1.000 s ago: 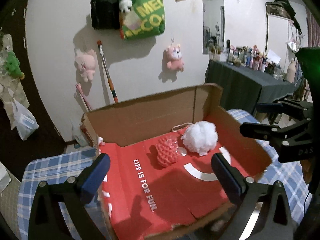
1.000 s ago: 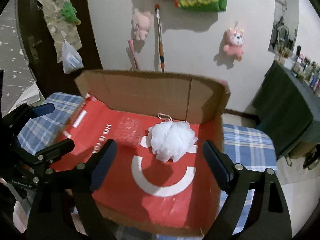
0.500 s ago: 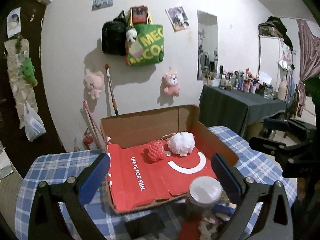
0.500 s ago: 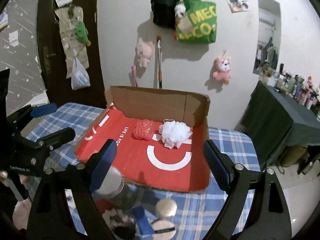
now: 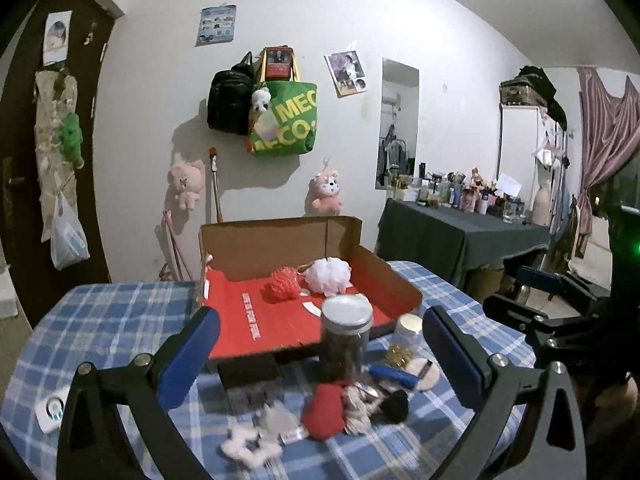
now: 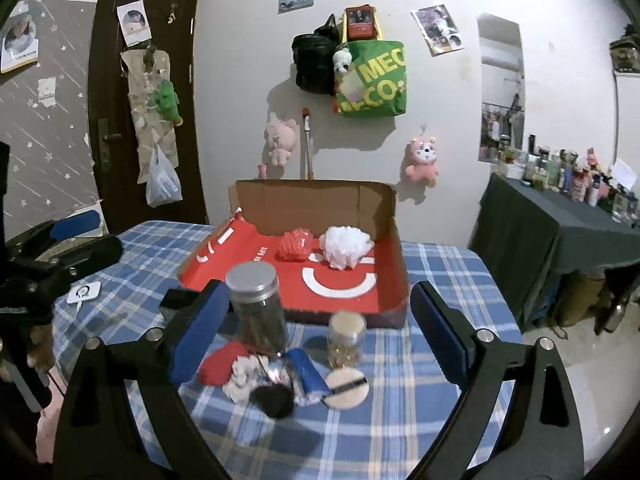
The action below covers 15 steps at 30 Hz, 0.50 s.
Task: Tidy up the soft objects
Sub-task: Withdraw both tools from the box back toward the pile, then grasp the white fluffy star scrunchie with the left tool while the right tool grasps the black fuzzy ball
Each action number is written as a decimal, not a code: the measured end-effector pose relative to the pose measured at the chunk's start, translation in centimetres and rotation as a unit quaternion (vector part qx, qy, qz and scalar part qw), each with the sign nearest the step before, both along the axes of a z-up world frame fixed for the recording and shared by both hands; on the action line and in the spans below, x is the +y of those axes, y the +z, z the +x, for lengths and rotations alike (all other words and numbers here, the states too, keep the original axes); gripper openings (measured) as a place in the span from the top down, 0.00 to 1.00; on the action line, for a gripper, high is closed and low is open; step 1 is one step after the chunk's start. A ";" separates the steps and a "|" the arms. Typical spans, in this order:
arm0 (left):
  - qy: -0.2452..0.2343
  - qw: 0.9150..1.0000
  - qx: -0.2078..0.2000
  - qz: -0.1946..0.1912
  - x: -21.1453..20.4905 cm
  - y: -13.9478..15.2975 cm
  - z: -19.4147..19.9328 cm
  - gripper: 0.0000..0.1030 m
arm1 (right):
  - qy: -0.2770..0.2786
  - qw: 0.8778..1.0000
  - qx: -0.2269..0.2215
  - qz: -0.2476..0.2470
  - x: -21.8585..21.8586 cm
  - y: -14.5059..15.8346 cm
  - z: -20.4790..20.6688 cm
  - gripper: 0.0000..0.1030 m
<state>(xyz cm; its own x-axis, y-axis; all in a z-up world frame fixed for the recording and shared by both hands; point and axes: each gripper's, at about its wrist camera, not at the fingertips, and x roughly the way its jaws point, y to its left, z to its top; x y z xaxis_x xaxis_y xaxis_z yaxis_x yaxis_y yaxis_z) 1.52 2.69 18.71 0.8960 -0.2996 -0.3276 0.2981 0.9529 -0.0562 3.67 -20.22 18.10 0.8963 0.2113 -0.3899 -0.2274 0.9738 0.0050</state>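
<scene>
Blurred white scrunchie (image 5: 251, 445), black block (image 5: 249, 369) behind left gripper (image 5: 320, 360)

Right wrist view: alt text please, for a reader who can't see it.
Empty, opening right tongs frame a plaid table with a red-lined cardboard box holding a red pouf and a white pouf; jars and small soft items lie in front.

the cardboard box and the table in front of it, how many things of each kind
bath puffs in the cardboard box: 2, red puff and white puff
lidded jars: 2, tall jar and small jar
powder puff: 1
red pouch: 1
black pom-pom: 1
total: 7
</scene>
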 end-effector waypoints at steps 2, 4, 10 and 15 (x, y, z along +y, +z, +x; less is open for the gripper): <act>0.004 1.000 0.005 -0.004 0.0 -0.9 -0.7 0.00 | -0.006 1.000 -0.008 -0.003 0.0 -0.6 -1.0 0.09; 0.010 1.000 0.008 -0.007 -0.1 -1.7 -1.6 0.00 | -0.006 1.000 -0.010 -0.002 0.0 -1.2 -1.8 0.09; 0.024 0.999 0.022 -0.005 -0.2 -4.8 -2.6 0.00 | -0.008 1.000 -0.006 -0.002 0.2 -3.8 -2.9 0.09; 0.032 0.998 0.049 -0.003 -0.1 -7.9 -1.7 0.00 | -0.006 1.000 0.013 -0.005 0.9 -6.8 -2.5 0.09</act>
<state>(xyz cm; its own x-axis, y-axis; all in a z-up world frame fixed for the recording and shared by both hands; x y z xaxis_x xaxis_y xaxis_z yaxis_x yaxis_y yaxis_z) -0.14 2.57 10.79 0.8773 -0.2449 -0.4128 0.2292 0.9694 -0.0879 1.20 -19.36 11.28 0.8887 0.1957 -0.4146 -0.2151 0.9766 0.0001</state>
